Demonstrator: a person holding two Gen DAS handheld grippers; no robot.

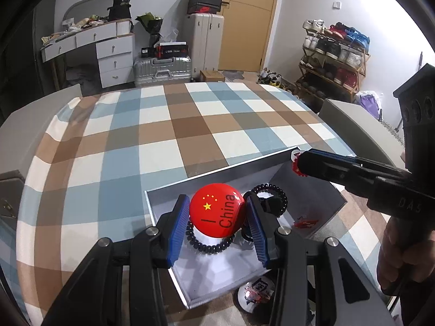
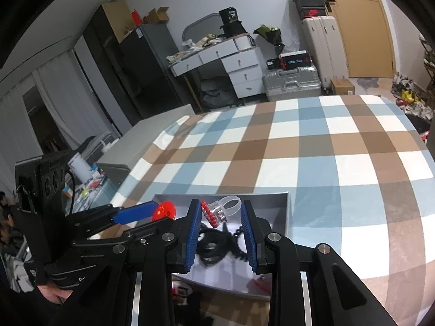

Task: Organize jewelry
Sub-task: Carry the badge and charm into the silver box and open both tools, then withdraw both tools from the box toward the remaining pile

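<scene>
My left gripper [image 1: 217, 214] is shut on a round red "I China" flag badge [image 1: 217, 209] and holds it over the open grey jewelry box [image 1: 233, 167]. Black spiral hair ties [image 1: 272, 191] lie in the box, with a small red clip [image 1: 305, 222] at its right. My right gripper [image 2: 220, 212] is shut on a red and silver ring [image 2: 217, 209] over the same box [image 2: 274, 198]; it shows at the right in the left wrist view [image 1: 297, 163]. The badge [image 2: 164, 211] and left gripper [image 2: 152, 217] show at the left in the right wrist view.
The box sits near the front edge of a table with a blue, brown and white checked cloth [image 1: 168, 125]. A round silver badge [image 1: 255, 293] lies on the cloth just in front of the box. Chairs stand at the table's sides.
</scene>
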